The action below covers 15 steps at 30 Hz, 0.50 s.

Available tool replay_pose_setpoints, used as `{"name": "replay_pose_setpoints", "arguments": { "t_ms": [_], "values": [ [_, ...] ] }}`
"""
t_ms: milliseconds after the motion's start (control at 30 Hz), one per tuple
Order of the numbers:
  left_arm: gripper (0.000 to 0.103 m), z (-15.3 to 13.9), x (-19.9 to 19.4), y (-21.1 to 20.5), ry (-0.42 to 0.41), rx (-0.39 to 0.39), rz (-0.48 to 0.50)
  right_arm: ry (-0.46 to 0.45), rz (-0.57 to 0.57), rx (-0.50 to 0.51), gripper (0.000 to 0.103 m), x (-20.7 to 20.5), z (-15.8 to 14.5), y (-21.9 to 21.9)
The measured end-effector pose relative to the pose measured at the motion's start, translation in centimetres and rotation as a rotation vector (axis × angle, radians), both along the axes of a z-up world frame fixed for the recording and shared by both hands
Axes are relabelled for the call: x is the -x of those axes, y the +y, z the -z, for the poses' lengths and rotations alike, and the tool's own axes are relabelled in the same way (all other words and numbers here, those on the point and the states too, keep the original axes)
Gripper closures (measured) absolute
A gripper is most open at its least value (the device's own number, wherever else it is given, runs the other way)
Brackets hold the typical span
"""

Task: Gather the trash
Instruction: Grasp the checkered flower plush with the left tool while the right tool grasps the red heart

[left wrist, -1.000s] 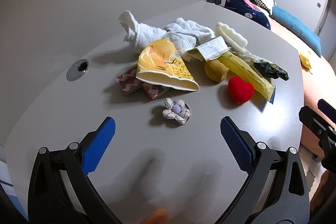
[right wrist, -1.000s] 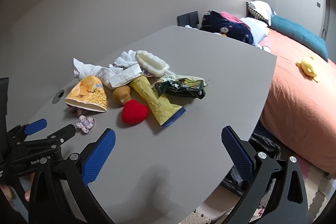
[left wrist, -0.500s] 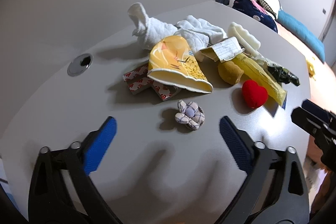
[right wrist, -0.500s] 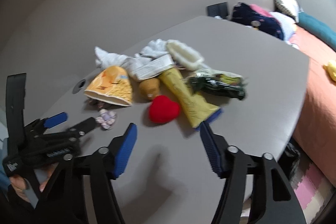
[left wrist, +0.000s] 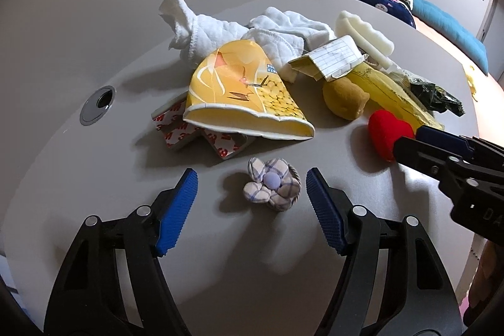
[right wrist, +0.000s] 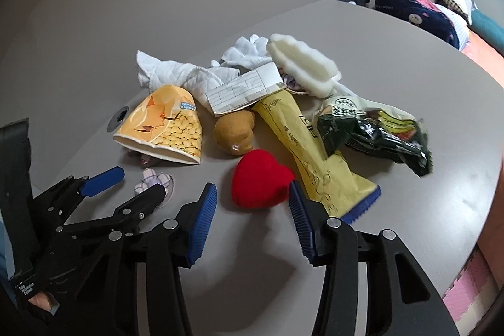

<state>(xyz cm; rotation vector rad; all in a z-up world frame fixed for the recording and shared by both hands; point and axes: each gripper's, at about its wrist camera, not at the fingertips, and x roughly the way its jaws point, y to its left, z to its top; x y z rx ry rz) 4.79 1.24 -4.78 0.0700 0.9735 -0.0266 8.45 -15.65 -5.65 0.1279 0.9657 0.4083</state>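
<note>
Trash (left wrist: pixel 249 90) is sitting piled mid-table (left wrist: pixel 94 178), bed (right wrist: pixel 482 52) lying past the far edge, while both wide-open grippers, left (left wrist: pixel 251 191) and right (right wrist: pixel 252 203), are now hanging closer, narrower, flanking fabric flower (left wrist: pixel 272 188) and red heart (right wrist: pixel 260 180).

A grey rounded table (left wrist: pixel 78 166) carries a crushed yellow paper cup (left wrist: pixel 242 96); nearer lies a checked fabric flower (left wrist: pixel 272 188), right a red plush heart (left wrist: pixel 386 131), behind white quilted cloths (left wrist: pixel 220 30).

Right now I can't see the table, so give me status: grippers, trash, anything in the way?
Left gripper open, flanking fabric flower. Right gripper open at red heart. Nothing held. Trash pile untouched: cup, yellow wrapper.
</note>
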Motion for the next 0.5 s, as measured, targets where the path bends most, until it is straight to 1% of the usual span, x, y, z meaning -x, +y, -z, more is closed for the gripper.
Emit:
{"name": "replay_pose_setpoints", "arguments": {
  "t_ms": [33,100,167,367,500],
  "values": [
    [0.037,0.1,-0.2,0.0,0.006,-0.002,-0.002,0.003,-0.002,0.005,0.054,-0.2,0.2,0.1],
    [0.044,0.5,-0.4,-0.1,0.019,0.002,-0.003,0.007,-0.002,0.014,0.054,-0.6,0.4,0.2],
    [0.049,0.8,-0.6,0.0,0.029,0.006,0.001,0.009,-0.003,0.027,0.054,-1.0,0.6,0.2],
    [0.054,0.9,-0.8,0.0,0.016,0.001,0.003,-0.013,-0.012,0.087,0.054,-2.0,0.8,0.8],
    [0.070,0.8,-0.5,-0.2,0.011,0.008,0.009,-0.035,-0.031,0.119,0.054,-2.0,0.9,1.4]
  ]
}}
